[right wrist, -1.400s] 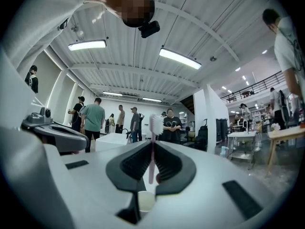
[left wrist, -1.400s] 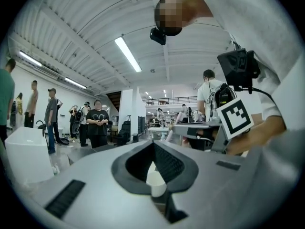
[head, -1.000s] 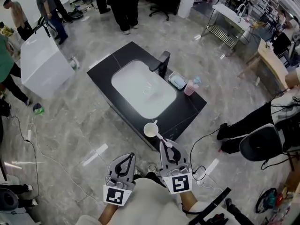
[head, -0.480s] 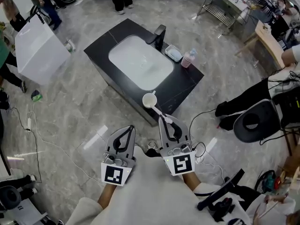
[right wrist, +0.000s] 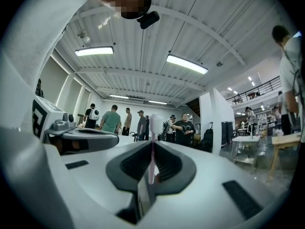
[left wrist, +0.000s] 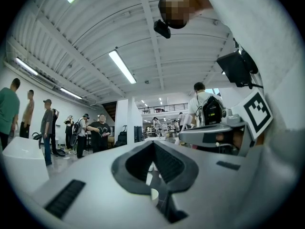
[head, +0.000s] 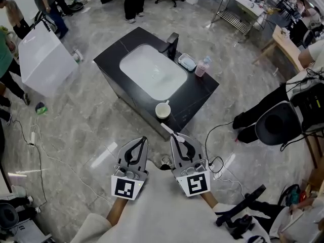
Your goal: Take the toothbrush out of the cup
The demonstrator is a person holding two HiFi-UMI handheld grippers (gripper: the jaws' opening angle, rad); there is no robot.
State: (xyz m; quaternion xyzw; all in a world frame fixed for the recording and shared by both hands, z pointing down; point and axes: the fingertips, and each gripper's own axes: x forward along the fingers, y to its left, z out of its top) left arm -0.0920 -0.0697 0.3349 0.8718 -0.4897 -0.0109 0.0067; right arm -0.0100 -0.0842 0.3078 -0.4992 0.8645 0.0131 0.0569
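- Right gripper [head: 176, 135]: jaws clamped on the toothbrush [head: 168, 130] handle; brush head points toward the cup, clear of it.
- Cup [head: 162, 110]: white, upright near the black counter's [head: 200, 97] front edge.
- Left gripper [head: 142, 139]: jaws together, nothing between them.

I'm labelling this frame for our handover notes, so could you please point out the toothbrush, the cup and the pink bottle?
toothbrush [head: 168, 130], head view, on the middle of its handle.
cup [head: 163, 105], head view, on the far rim.
pink bottle [head: 201, 70], head view, on its body.
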